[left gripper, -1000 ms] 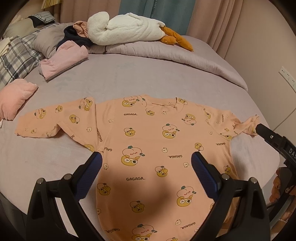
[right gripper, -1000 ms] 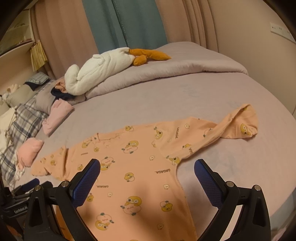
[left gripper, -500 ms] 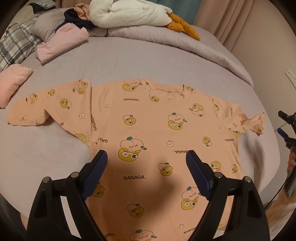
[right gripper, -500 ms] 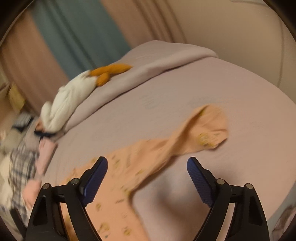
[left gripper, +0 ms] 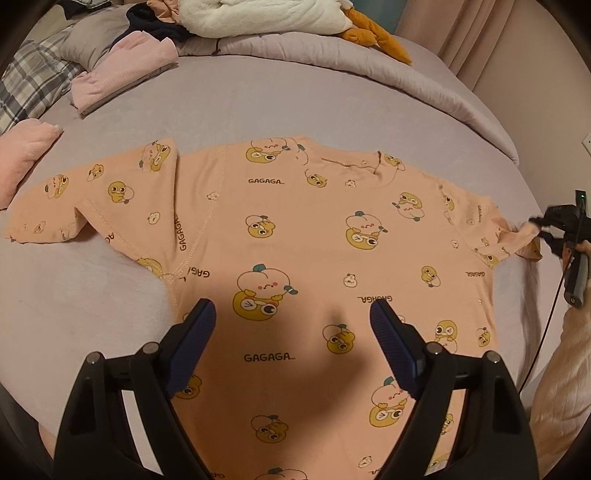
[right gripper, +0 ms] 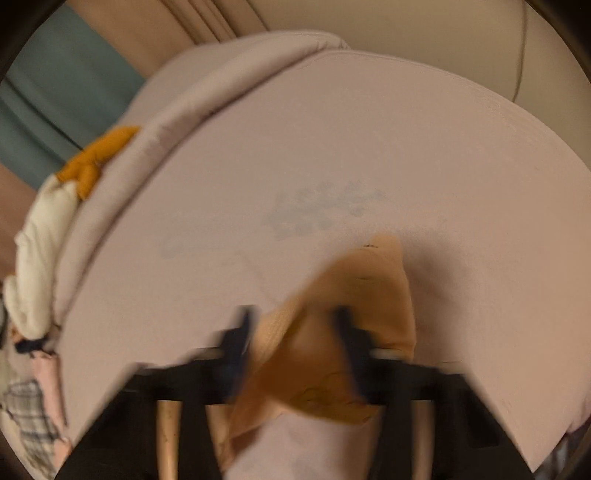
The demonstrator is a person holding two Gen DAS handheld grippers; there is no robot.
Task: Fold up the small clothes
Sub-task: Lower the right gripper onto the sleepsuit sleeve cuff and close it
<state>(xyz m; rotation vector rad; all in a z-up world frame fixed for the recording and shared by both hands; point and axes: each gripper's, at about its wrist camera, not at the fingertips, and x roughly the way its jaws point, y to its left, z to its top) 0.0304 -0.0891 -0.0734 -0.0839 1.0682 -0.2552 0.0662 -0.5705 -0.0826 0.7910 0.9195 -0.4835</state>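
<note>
1. The right gripper (right gripper: 291, 332) was clamped on the cuff of the right sleeve (right gripper: 354, 295) of the peach cotton child's top printed with yellow ducks and "GAGAGA" lettering (left gripper: 295, 236); motion blur smeared the fingers, but in the left wrist view the cuff end was pinched at that gripper (left gripper: 543, 229).
2. The left gripper (left gripper: 291, 325) hovered with its blue-padded jaws wide apart above the lower middle of the top, nothing between them.
3. The top lay flat and face up on the bed, both sleeves stretched out to the sides.
4. The step in hand looked like the first sleeve fold. The next move probably called for carrying the pinched cuff inward across the chest without dragging the body out of square.
5. The surface was a soft mauve bedsheet (left gripper: 258, 110).
6. Farther back lay a rolled mauve duvet (left gripper: 424, 74), a white plush goose with orange feet (left gripper: 280, 18), folded pink garments (left gripper: 122, 74) and a plaid pillow (left gripper: 29, 85).
7. Beige and teal curtains (right gripper: 44, 110) hung behind.
</note>
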